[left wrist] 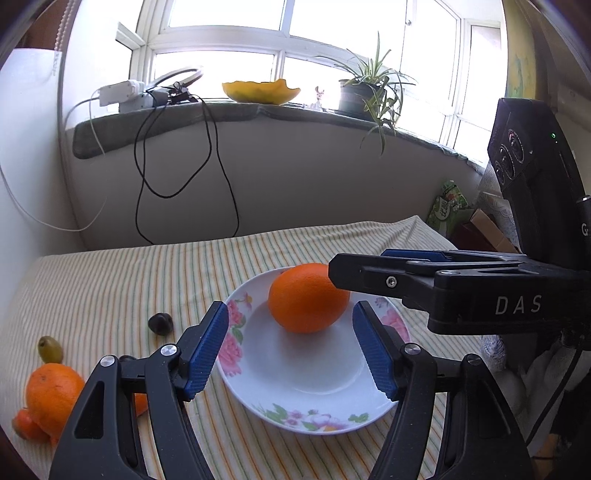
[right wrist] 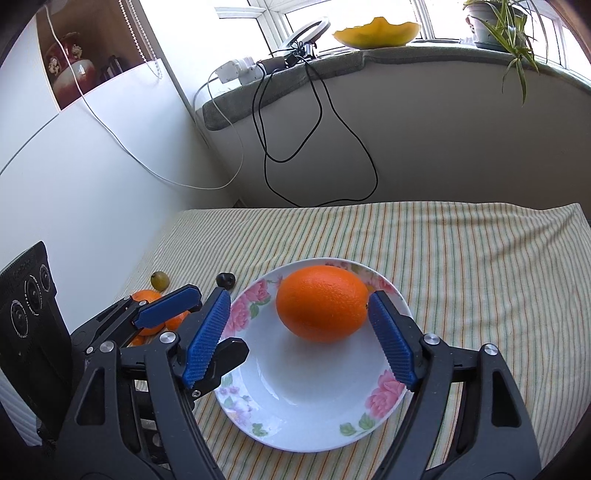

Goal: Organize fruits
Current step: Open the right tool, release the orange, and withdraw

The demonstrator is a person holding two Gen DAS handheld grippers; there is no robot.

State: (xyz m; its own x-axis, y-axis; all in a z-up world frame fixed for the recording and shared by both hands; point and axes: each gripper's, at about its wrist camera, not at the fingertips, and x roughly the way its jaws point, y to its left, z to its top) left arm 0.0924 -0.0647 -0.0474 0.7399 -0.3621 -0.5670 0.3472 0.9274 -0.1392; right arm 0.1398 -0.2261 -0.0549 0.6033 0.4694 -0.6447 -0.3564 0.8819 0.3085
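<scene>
Right gripper: jaws spread wide, blue pads either side of the orange but with a gap on the left; the right pad looks just at the peel, contact not certain. Nothing held. Left gripper: jaws about half open, empty, hovering over the near half of the plate.

Orange sits on the far half of the floral plate, resting on the sloped inside, long axis lying crosswise. Judged firm, fairly heavy for a fruit, pebbled peel giving decent bite to ribbed pads; round, so likely to roll on glazed china if nudged. Best hold: across the widest middle, pads level on opposite sides, moderate squeeze to avoid bruising. The plate itself looks breakable and slick.

Outward, left of the plate on the striped cloth: a small dark fruit, just beside the rim; farther out a green fruit, small and smooth, probably light and soft, calling for a gentle pinch. Beyond it a second orange with smaller orange fruits touching it, partly hidden by the gripper; count unclear.

Further back: windowsill with a yellow bowl, a potted plant, and dangling cables.
</scene>
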